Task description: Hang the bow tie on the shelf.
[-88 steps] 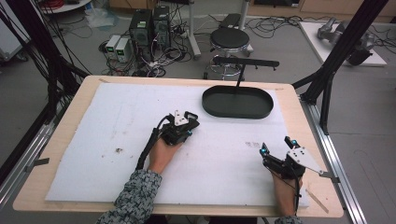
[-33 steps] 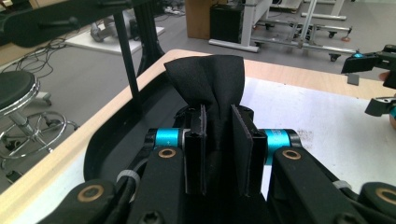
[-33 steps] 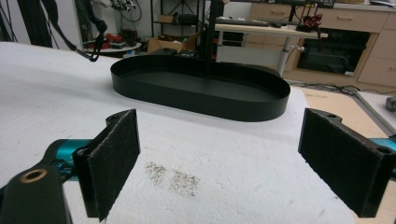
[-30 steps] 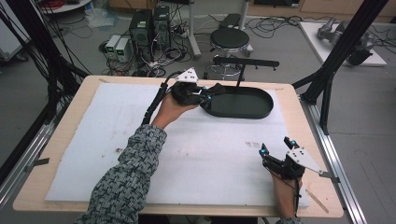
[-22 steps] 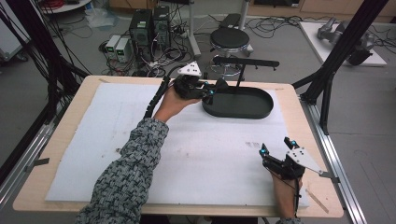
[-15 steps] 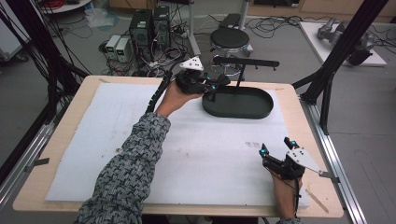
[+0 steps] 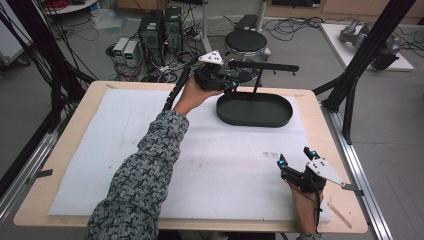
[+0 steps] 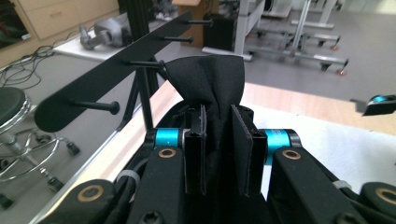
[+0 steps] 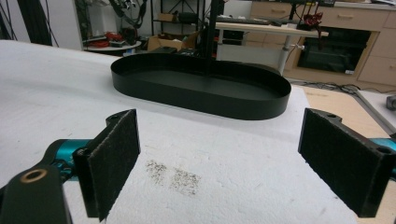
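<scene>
My left gripper (image 7: pixel 227 80) is raised at the far edge of the table, beside a black rack bar (image 7: pixel 265 66) with pegs. It is shut on a piece of black cloth (image 8: pixel 212 79). In the left gripper view the cloth bunches up between the jaws of the left gripper (image 8: pixel 218 112), and its top edge touches one peg of the rack bar (image 8: pixel 93 88). Below the rack sits a black oval tray (image 7: pixel 255 122), seen low and wide as the oval tray (image 9: pixel 201 100) in the right gripper view. My right gripper (image 7: pixel 294 157) rests open at the front right, and the same right gripper (image 9: pixel 219 158) has nothing between its pads.
A white foam mat (image 7: pixel 100 150) covers most of the wooden table. Dark smudges (image 9: pixel 175 175) mark the mat just in front of the right gripper. Beyond the far edge stand a black stool (image 7: pixel 246 42) and computers (image 7: pixel 160 25) on the floor.
The left hand has moved from the middle of the table to the far edge and risen to the rack, carrying the black cloth. The right gripper has stayed still.
</scene>
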Available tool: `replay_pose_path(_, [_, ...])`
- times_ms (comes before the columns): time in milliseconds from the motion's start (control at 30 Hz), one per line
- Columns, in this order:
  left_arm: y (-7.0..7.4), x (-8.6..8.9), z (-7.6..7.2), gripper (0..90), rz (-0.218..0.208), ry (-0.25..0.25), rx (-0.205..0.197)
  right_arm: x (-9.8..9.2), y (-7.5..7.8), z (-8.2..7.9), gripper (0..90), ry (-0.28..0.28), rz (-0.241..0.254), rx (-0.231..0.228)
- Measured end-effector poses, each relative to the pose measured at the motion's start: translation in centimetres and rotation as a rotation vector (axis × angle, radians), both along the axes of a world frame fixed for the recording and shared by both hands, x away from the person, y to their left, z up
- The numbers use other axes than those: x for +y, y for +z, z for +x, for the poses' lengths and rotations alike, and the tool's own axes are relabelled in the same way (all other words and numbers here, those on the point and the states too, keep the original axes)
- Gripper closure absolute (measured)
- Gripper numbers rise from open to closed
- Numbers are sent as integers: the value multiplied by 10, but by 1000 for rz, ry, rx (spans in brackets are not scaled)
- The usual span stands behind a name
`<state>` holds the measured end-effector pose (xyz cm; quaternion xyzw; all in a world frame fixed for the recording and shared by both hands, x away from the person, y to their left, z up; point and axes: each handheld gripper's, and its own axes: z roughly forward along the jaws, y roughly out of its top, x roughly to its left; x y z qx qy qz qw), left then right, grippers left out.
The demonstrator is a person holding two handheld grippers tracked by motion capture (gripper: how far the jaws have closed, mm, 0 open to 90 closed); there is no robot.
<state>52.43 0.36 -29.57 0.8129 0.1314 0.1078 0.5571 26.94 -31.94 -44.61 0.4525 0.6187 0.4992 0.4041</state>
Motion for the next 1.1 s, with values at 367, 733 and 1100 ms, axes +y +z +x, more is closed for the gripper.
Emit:
replay_pose_path(367, [7,-18,11,757,-23,24,-10,0,0,0,118,5,-2,2])
replay_pose_path(733, [14,-17,26,756,-25,113,-19,0,0,1,118,13,-11,-3])
replay_pose_path(1100, [12,0,34,754,8,207,-2,1,0,0,118,15,-2,7])
